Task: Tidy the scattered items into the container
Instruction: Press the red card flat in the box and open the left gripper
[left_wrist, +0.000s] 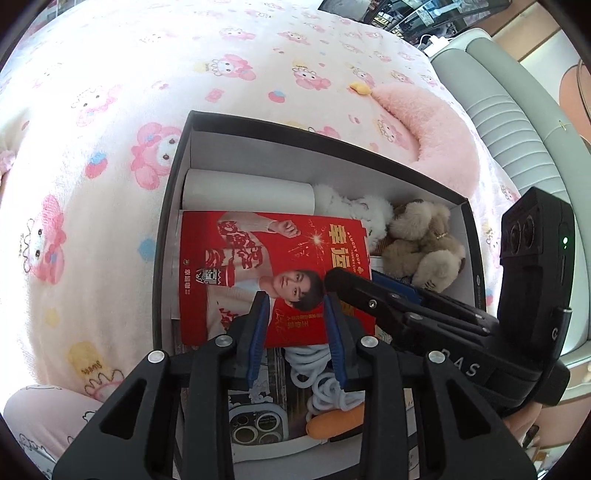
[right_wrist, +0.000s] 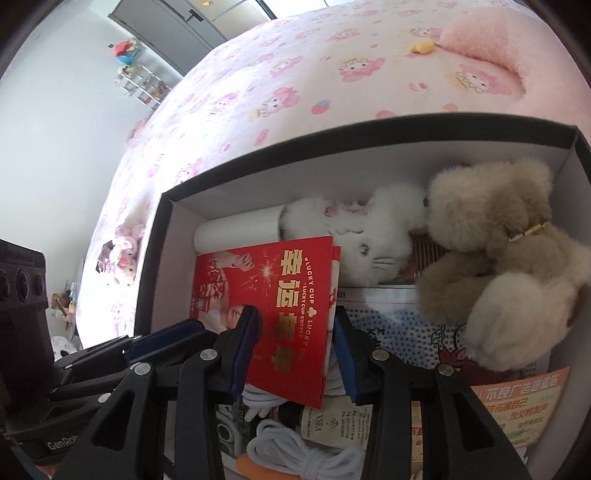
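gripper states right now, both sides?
Left gripper: open, gripping nothing.
Right gripper: red booklet fills the gap between its pads; whether it grips cannot be told.

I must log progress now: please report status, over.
Left gripper, right gripper open above box. Red packet inside, over white cable. Pink cushion outside, on bed.

The red booklet (left_wrist: 273, 277) hides the box's floor; the white cord (right_wrist: 295, 454) is cut off below.

Box (left_wrist: 173, 206) packed tight: red booklet (left_wrist: 258, 266), plush toys (right_wrist: 498, 258) and white cord (right_wrist: 295, 450) fill it; open bed (left_wrist: 110, 110) lies clear beyond its far wall.
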